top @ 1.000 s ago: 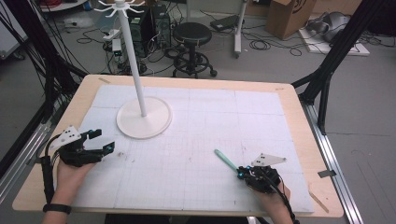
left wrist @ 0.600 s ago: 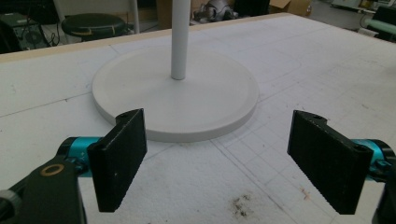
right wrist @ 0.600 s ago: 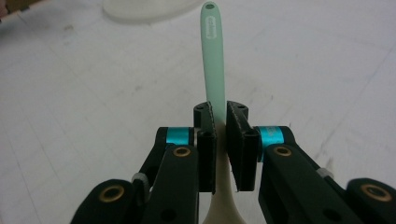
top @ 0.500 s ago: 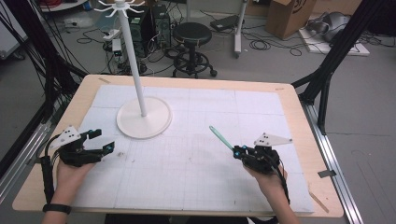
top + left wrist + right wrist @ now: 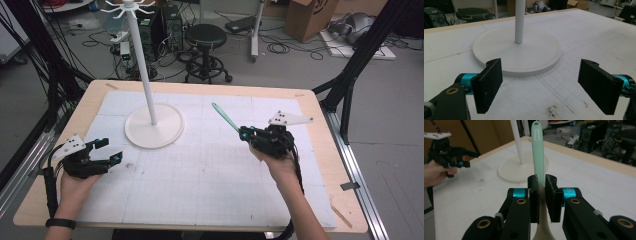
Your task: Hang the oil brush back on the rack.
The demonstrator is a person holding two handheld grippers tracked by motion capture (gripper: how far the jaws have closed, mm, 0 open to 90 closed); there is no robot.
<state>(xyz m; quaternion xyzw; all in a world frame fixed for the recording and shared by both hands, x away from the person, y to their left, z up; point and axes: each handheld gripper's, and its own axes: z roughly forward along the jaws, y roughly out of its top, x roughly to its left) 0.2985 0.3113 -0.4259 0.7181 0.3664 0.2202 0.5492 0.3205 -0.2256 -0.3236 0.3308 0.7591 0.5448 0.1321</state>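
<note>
A tall white stand with hooks at its top has its pole [image 5: 145, 75] on a round base [image 5: 154, 129] at the mat's back left. My right gripper [image 5: 243, 134] is shut on a mint-green utensil [image 5: 225, 118], held above the mat right of the base, handle pointing toward the stand. In the right gripper view the gripper [image 5: 542, 185] clamps the utensil [image 5: 538, 150] low on its handle, which has a hole at its tip; the pole [image 5: 517, 142] stands beyond. My left gripper [image 5: 110, 150] rests open at the mat's left, its wide-apart jaws [image 5: 541, 85] facing the base [image 5: 516, 52].
A white gridded mat [image 5: 210, 175] covers the wooden table [image 5: 320, 115]. A dark smudge [image 5: 552, 110] marks the mat in front of the left gripper. Beyond the table stand a black stool [image 5: 206, 37], cables and a cardboard box [image 5: 305, 17]. Black frame struts rise at both sides.
My right gripper has risen and moved away from the front edge toward the table's middle, carrying the mint-green utensil closer to the stand. The left gripper has stayed put.
</note>
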